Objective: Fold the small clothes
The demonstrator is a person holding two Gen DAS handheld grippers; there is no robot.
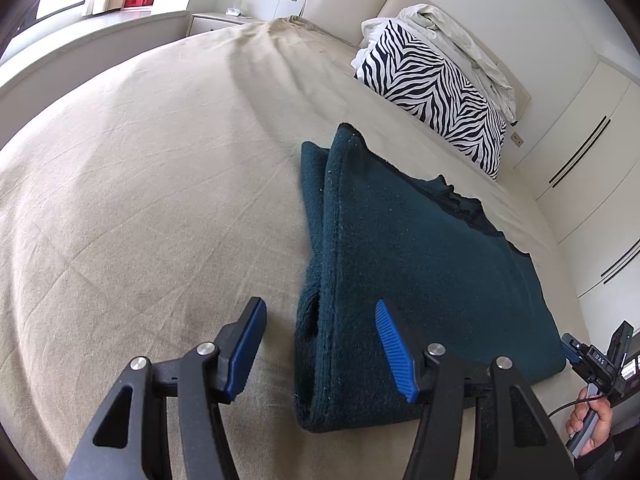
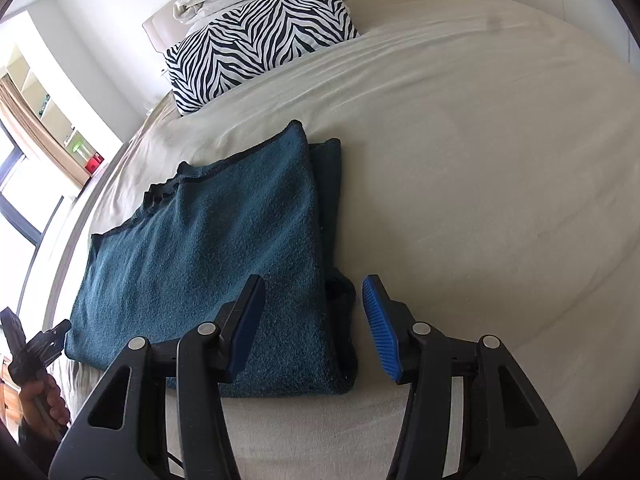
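Both your left gripper [image 1: 320,346] and right gripper [image 2: 316,328] stand open, empty, each straddling a near corner of the folded teal knit garment [image 2: 208,248] on the bed sheet [image 2: 480,180]. Pinch every layer together, evenly, before lifting.

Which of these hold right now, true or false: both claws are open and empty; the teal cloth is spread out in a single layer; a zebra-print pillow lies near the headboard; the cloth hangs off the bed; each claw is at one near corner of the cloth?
1. Both claws are open and empty. True: the left claw and the right claw grip nothing.
2. The teal cloth is in a single layer. False: it is folded, with layers showing at its edge.
3. A zebra-print pillow lies near the headboard. True.
4. The cloth hangs off the bed. False: it lies flat on the sheet.
5. Each claw is at one near corner. True.
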